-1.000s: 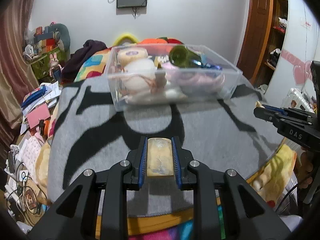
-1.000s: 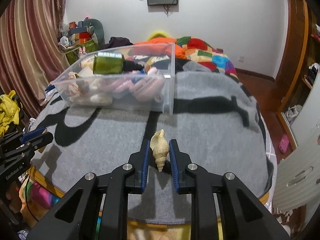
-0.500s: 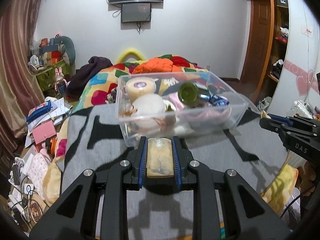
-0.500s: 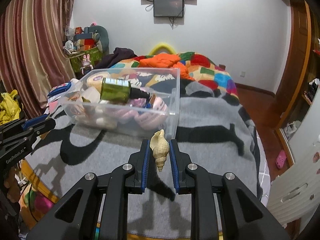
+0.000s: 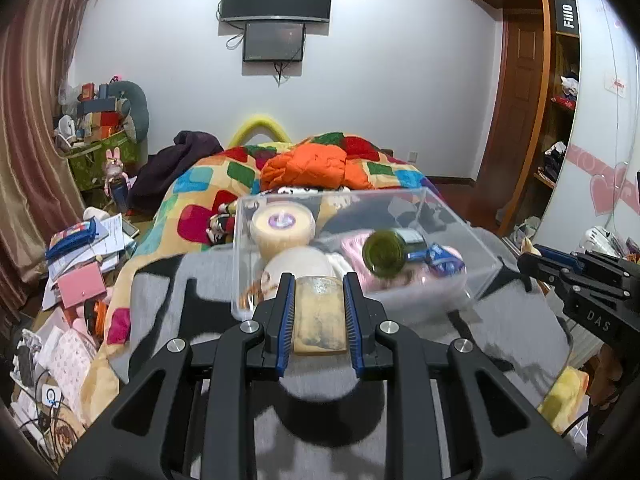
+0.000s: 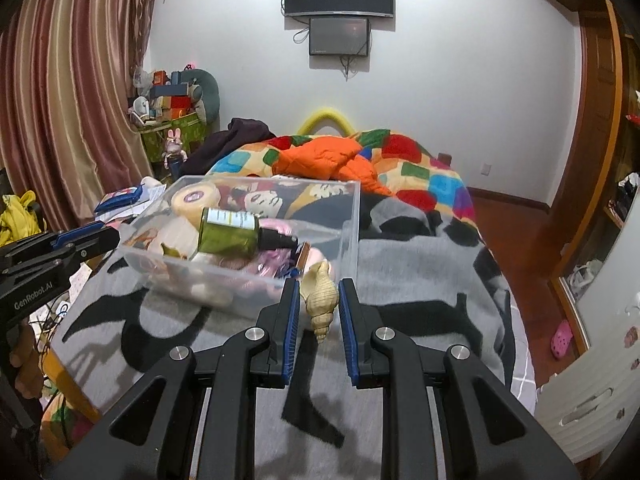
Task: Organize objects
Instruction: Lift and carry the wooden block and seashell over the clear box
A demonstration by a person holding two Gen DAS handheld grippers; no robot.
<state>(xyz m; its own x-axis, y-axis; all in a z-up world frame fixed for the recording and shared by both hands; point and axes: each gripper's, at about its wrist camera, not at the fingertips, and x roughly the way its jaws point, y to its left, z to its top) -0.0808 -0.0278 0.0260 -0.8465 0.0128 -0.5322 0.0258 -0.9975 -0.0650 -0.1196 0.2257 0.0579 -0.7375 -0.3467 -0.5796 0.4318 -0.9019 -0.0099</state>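
Bedding under a grey and black blanket [image 5: 500, 332] carries a clear plastic bin [image 5: 476, 258], already stocked with a green bottle [image 6: 228, 232], a round cream tub [image 5: 282, 226] and pink items, and the bin is now seen lower and nearer than a second ago, both hands having been raised toward it. At 6 o'clock in each wrist view a load is carried: the left gripper [image 5: 319, 312] is clamped on a tan block [image 5: 319, 322] and the right gripper [image 6: 319, 316] on a spiral seashell [image 6: 320, 300], jaws closed on each. Release into the bin is judged the next step.
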